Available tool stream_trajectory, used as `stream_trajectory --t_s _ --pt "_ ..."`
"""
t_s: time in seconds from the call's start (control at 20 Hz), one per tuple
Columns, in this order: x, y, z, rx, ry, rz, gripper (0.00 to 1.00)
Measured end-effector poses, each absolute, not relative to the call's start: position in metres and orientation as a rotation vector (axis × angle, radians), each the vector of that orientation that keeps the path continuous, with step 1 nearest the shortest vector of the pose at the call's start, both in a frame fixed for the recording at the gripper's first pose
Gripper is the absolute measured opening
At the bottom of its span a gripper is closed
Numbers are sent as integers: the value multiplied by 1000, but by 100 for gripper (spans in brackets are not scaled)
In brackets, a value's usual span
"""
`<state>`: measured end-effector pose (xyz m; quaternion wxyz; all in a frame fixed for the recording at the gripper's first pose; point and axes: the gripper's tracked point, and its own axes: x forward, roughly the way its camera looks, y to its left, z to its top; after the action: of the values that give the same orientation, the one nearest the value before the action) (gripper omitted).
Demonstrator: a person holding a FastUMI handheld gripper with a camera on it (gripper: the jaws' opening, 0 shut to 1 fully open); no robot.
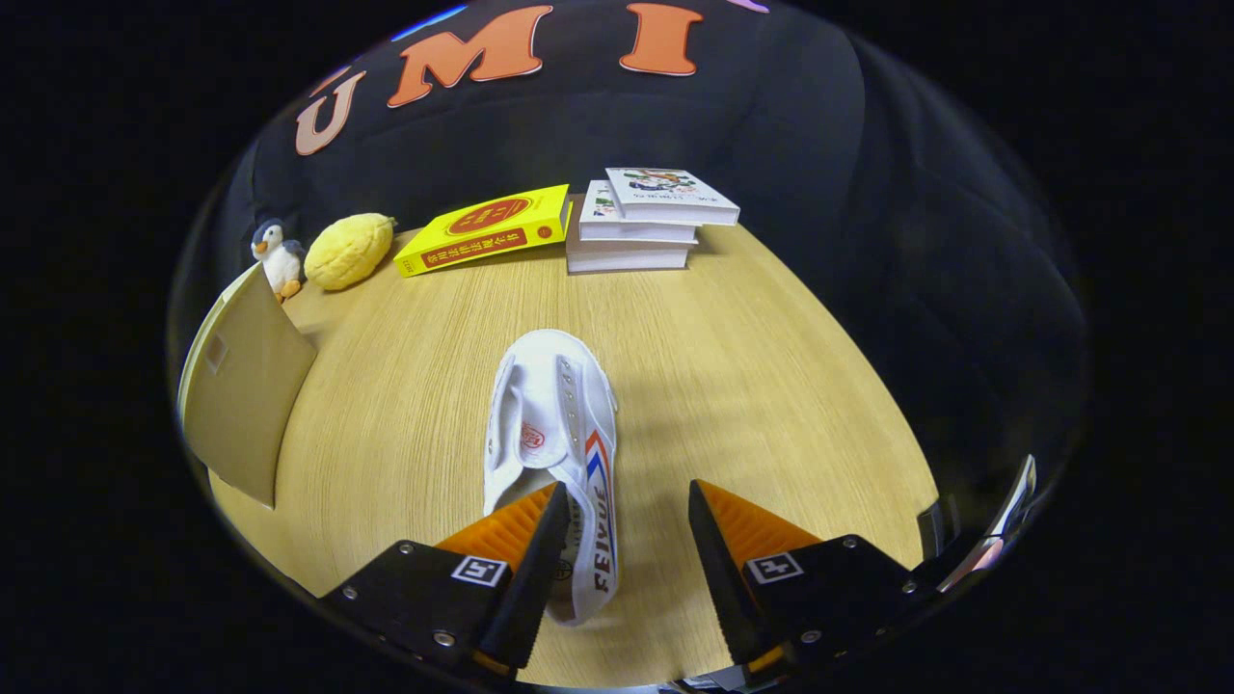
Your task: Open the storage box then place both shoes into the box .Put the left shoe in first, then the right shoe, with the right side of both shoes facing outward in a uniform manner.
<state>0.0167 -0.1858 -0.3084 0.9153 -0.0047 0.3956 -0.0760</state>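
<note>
shoe point(551, 434): laid lengthwise, toe pointed away toward the stacked books point(644, 220)
gripper point(627, 511): fingers spread apart — heel between them, nothing gripped

Shoe point(551, 439) lies mid-table point(752, 386), toe toward far edge, heel between the fingers of the gripper point(627, 501), nearer the left one; fingers apart, neither pressing it. Box flap point(246, 386) stands at left edge. Penguin toy point(278, 255) at far left corner, plush lemon point(349, 251) just right of it. Single book point(487, 229) lies flat along far edge, right of lemon. Stack of three books point(641, 222) just right of that book, top one skewed.
</note>
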Motion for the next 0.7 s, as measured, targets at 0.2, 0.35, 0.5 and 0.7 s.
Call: stream_trajectory --t_s 0.2,0.35,0.5,0.7 --pt "26 -184 -315 -35 813 -134 67" --pt "39 -179 -322 -2 817 -129 51" --pt "46 -179 -332 -15 819 -139 32" --pt "50 -181 -322 34 755 -177 0"
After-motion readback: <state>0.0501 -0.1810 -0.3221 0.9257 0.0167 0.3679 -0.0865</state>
